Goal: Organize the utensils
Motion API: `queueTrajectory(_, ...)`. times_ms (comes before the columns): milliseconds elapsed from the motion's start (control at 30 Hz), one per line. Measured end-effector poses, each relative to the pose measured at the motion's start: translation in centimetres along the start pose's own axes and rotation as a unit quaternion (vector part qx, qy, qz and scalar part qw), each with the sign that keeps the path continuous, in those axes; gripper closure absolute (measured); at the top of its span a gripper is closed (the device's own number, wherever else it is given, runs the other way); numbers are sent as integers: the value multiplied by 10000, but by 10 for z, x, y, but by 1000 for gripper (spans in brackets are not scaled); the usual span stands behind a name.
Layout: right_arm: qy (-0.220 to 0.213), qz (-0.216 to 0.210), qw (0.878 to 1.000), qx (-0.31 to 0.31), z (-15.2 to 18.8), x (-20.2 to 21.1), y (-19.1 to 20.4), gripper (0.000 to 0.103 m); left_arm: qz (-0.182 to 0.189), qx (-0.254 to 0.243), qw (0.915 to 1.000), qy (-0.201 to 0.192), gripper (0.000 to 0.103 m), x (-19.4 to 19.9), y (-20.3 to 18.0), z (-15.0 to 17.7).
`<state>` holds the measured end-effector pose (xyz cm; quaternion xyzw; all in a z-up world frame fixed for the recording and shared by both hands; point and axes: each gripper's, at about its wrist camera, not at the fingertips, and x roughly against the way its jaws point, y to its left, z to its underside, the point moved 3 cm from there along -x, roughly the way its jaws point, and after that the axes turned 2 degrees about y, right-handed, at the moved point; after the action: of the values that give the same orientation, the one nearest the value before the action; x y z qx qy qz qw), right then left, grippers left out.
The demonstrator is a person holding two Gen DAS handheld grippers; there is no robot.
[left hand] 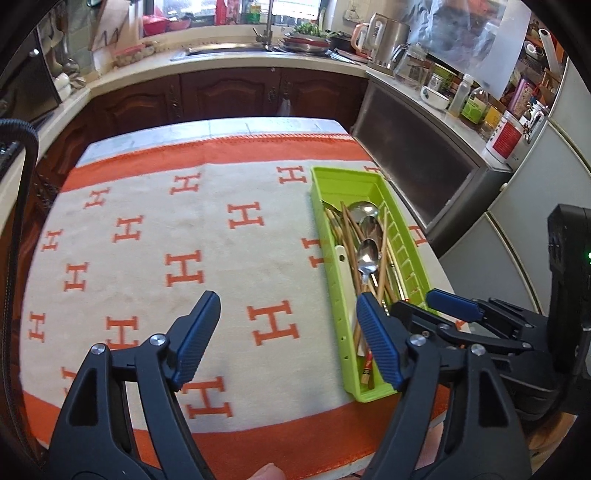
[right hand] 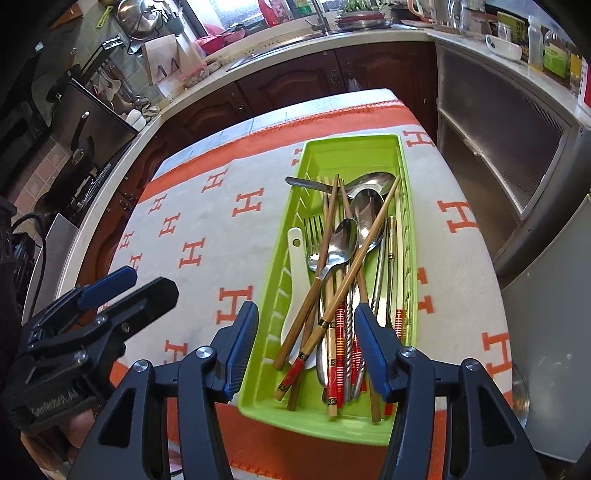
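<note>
Right wrist view showed both grippers, left (right hand: 147, 280) and right (right hand: 304, 332), spread apart and empty above the green utensil tray (right hand: 406, 236).

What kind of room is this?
Most likely a home kitchen: a sink with a tap is set in the counter, a kettle stands nearby, and a green tray holds spoons and chopsticks.

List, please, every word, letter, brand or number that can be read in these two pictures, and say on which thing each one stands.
"H": repeated orange letter on the tablecloth.
Embossed brand on the left gripper body in the right wrist view: too blurred to read surely.
Labels on the bottles and the red-labelled white container: too small to read.
Bands on the chopsticks: pattern, no readable text.
</note>
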<state>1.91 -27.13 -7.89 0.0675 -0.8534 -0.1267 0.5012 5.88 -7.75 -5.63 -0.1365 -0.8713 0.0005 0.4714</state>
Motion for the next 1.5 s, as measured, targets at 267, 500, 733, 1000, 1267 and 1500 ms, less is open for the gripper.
queueTrajectory(267, -425, 21, 9991, 73, -1, 45, 22, 43, -641, -38, 9970, -426, 20, 47, 18, 2)
queueTrajectory(500, -835, 0, 9963, 194, 1, 87, 48, 38, -1003, 280, 9931, -531, 20, 75, 28, -1)
queueTrajectory(733, -1229, 77, 9916, 400, 8, 121, 70, 29, -1282, 359, 9888, -681, 20, 92, 34, 3)
queueTrajectory(1000, -1086, -52, 9934, 357, 22, 125, 78, 29, -1379, 528, 9870, -641, 20, 102, 42, 14)
queueTrajectory(1267, -1035, -109, 9939, 377, 24, 118, 81, 29, -1408, 499, 9871, -575, 20, 101, 40, 19)
queueTrajectory(1500, -997, -157, 9943, 333, 24, 116, 79, 29, -1409, 461, 9876, -524, 20, 100, 40, 20)
